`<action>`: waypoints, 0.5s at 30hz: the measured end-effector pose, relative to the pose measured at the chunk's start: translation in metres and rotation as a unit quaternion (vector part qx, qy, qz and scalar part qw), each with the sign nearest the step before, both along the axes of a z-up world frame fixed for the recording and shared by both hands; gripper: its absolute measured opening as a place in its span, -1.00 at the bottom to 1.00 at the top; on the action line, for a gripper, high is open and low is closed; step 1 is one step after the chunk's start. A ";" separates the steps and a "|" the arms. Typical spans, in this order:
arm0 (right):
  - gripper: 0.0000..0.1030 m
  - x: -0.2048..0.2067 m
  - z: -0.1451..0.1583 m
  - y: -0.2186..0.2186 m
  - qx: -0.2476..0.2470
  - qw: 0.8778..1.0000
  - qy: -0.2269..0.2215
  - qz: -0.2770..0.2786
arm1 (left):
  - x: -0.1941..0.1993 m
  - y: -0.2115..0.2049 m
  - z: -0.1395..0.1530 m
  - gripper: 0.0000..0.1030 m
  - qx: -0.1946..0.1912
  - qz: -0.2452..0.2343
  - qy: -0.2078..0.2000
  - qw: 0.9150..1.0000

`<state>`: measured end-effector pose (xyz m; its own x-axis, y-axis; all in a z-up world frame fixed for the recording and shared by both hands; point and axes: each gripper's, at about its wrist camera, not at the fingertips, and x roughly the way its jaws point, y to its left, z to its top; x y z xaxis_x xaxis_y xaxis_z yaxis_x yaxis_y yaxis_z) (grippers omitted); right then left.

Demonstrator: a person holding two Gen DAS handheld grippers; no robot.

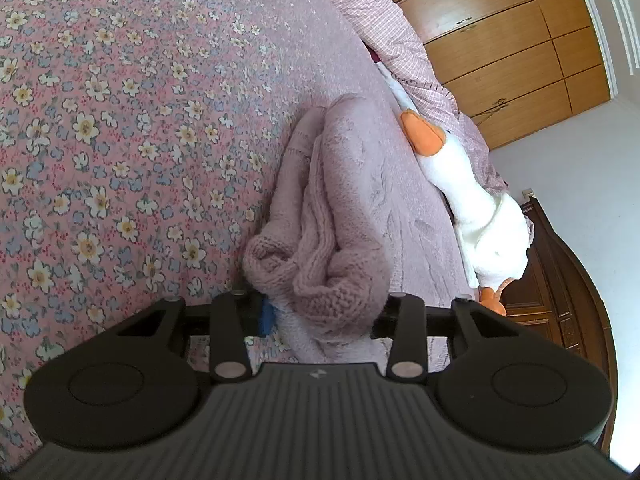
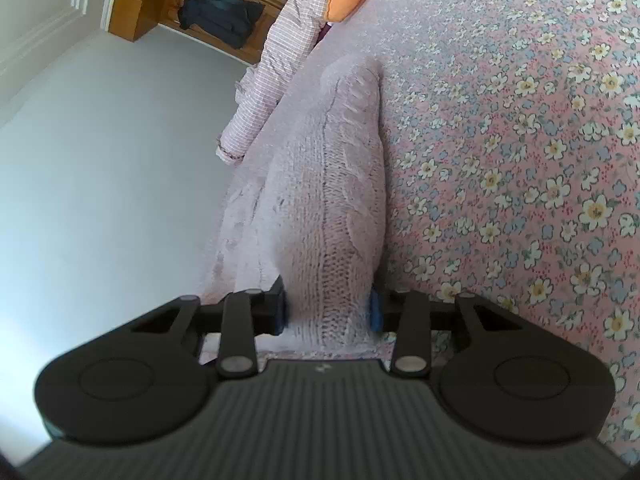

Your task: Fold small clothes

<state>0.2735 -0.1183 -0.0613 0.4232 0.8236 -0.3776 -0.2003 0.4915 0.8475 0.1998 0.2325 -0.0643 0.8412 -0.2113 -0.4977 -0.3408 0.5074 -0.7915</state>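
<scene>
Bunching, apparently folded pink knitwear [image 1: 320,248]

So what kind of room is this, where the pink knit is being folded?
Most likely a bedroom. The pink knit garment lies on a floral bedspread, a plush goose toy rests by a checked pillow, and wooden wardrobe cabinets line the wall.
</scene>
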 end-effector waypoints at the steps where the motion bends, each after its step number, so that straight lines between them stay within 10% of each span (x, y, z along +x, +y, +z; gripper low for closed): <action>1: -0.23 0.000 0.000 -0.001 0.002 1.000 0.000 0.000 | 0.000 0.000 0.000 -0.15 -0.001 0.000 0.000 1.000; 15: -0.29 -0.036 0.041 -0.040 0.053 0.998 -0.015 -0.002 | -0.033 -0.022 0.023 -0.32 -0.027 -0.019 -0.009 0.999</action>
<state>0.2373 -0.1584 -0.0202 0.4371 0.8562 -0.2754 -0.2241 0.4003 0.8886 0.1670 0.2100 -0.0409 0.8413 -0.2686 -0.4691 -0.3072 0.4765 -0.8238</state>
